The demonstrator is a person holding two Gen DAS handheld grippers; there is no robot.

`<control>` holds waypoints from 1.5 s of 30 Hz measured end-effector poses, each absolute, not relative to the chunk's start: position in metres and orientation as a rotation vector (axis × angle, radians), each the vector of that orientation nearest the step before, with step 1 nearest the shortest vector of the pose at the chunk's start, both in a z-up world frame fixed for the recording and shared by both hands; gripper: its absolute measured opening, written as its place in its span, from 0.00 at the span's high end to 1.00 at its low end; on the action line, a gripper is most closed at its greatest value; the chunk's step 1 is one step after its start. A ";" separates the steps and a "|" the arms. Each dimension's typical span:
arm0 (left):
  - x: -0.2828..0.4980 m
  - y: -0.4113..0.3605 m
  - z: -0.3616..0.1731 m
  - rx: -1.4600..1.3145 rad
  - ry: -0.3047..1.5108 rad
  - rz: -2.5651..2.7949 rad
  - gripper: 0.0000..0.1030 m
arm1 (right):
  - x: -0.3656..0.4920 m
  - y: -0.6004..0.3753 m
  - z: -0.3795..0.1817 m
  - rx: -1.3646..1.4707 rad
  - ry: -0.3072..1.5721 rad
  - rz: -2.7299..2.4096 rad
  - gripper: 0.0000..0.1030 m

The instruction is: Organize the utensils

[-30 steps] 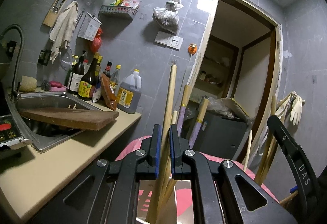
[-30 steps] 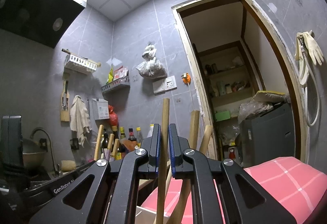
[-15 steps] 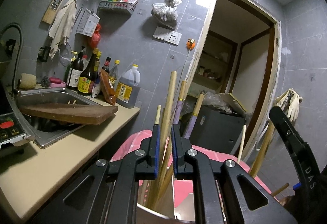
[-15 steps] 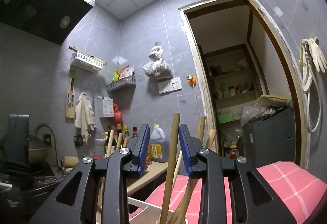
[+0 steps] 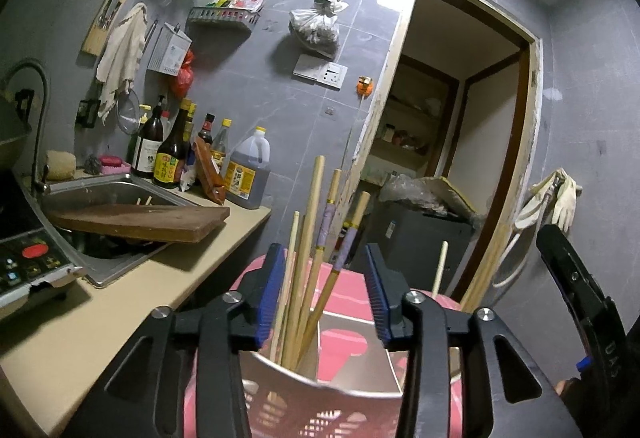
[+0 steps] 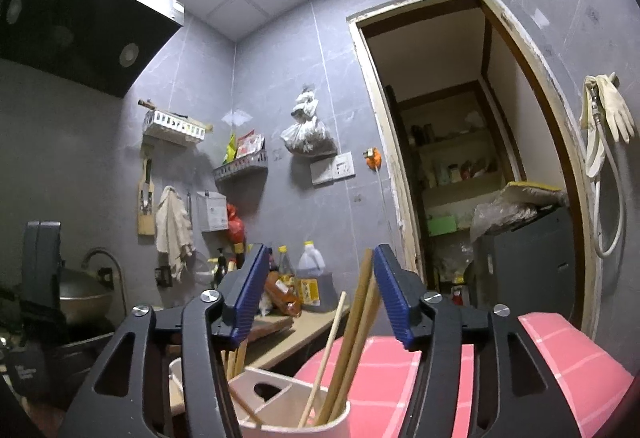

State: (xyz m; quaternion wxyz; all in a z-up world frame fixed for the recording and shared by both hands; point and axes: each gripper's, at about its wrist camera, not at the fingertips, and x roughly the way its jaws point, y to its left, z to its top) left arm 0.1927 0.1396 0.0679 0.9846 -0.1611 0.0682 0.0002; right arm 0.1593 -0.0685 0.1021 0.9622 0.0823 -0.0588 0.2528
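In the left wrist view my left gripper (image 5: 324,294) is open, its blue pads on either side of several wooden chopsticks (image 5: 308,250) that stand upright in a pink utensil holder (image 5: 320,410) just below. In the right wrist view my right gripper (image 6: 318,294) is open above the same holder (image 6: 280,402), with more chopsticks (image 6: 356,338) leaning in its right compartment, close to the right pad. Neither gripper holds anything. The right gripper's black finger (image 5: 572,286) shows at the right edge of the left wrist view.
A beige counter (image 5: 120,302) runs at the left with a steel sink (image 5: 112,190), a wooden cutting board (image 5: 140,222) across it, sauce bottles (image 5: 172,158) and an induction cooker (image 5: 28,262). A pink checked surface (image 6: 552,366) lies beneath the holder. A doorway (image 5: 460,142) opens ahead.
Both grippers opened and let go of the chopsticks they were shut on. The chopsticks dropped lower into the holder. Both grippers have risen slightly.
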 end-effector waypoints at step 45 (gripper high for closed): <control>0.042 0.090 0.043 -0.127 0.205 0.100 0.02 | 0.011 -0.149 0.083 0.022 0.181 0.272 0.00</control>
